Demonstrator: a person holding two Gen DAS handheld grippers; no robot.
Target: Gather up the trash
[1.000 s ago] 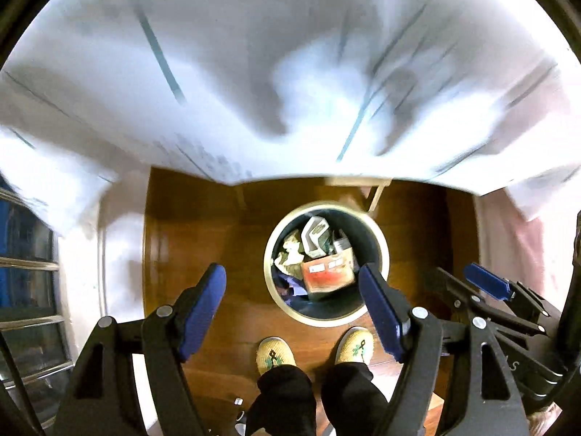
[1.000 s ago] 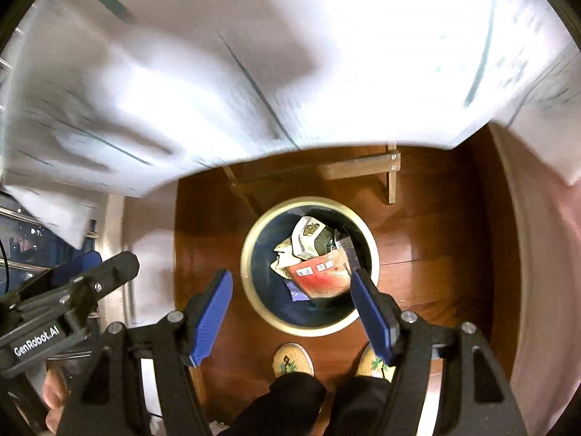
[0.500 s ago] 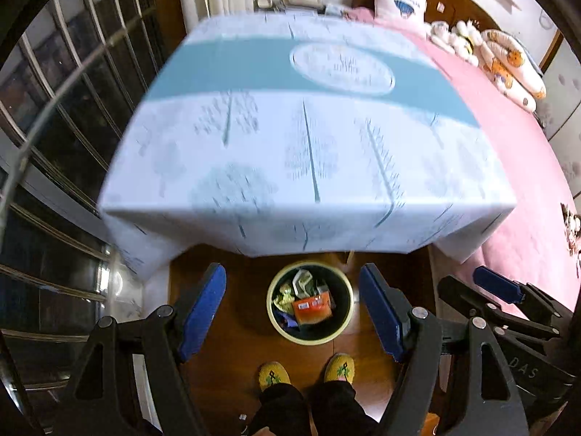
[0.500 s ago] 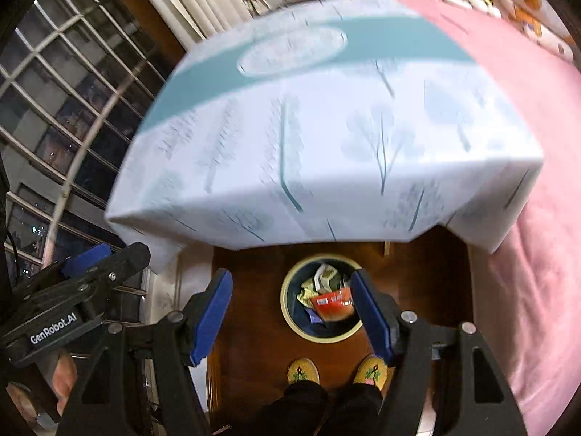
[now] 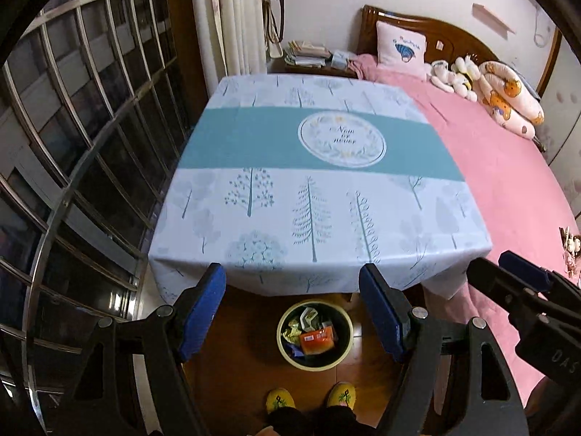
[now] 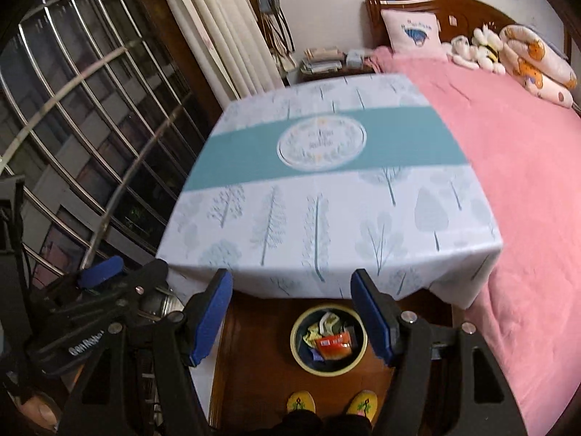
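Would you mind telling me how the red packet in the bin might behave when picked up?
The red packet looks flat and thin, so probably light and floppy. Its surface seems glossy, so perhaps slippery. It lies atop other wrappers in the bin, likely lifting freely.

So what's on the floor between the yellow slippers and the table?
The trash bin with wrappers inside, on the wooden floor; both wrist views show it.

The trash bin (image 5: 314, 338) sits on the floor (image 5: 236, 370) just in front of the table (image 5: 312, 196), with wrappers (image 5: 316, 338) inside it, two feet (image 5: 279, 400) near its front, the bed (image 5: 508, 181) to the right and the window (image 5: 80, 138) to the left.
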